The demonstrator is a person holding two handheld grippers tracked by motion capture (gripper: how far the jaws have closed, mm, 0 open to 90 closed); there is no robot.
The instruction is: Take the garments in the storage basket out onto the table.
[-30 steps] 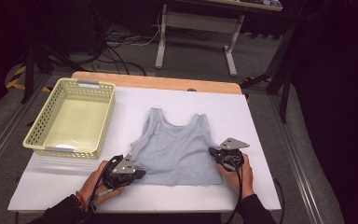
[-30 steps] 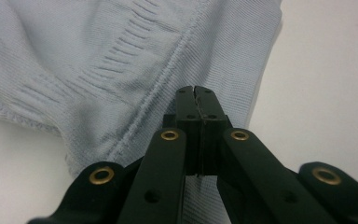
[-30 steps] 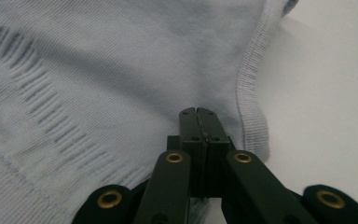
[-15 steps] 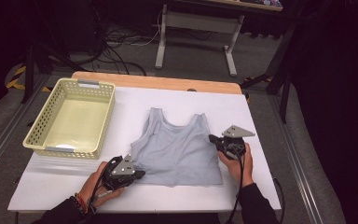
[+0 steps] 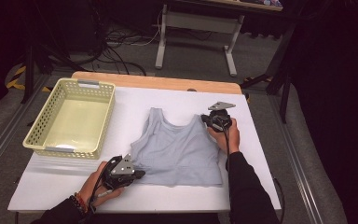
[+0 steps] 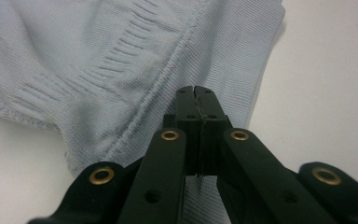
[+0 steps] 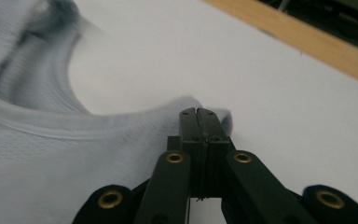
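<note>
A pale grey tank top (image 5: pixel 177 149) lies flat on the white table (image 5: pixel 135 100), neckline toward the far side. My left gripper (image 5: pixel 142 174) is shut, and its tips rest on the garment's lower left corner. In the left gripper view the closed jaws (image 6: pixel 196 88) lie over the ribbed fabric (image 6: pixel 98 70) beside a seam, with no cloth visibly between them. My right gripper (image 5: pixel 204 119) is shut at the end of the right shoulder strap. In the right gripper view its tips (image 7: pixel 199 111) touch the strap end (image 7: pixel 121 126), and nothing shows between the jaws.
A yellow perforated basket (image 5: pixel 42 144) stands empty at the table's left. A wooden strip (image 5: pixel 158 81) runs along the far edge. Beyond it are desk legs (image 5: pixel 230 46) and cables on the floor. Bare white table surrounds the garment on the right and front.
My right gripper has travelled away from me along the top's right side, from near the hem up to the shoulder strap. The garment and the left gripper have kept still.
</note>
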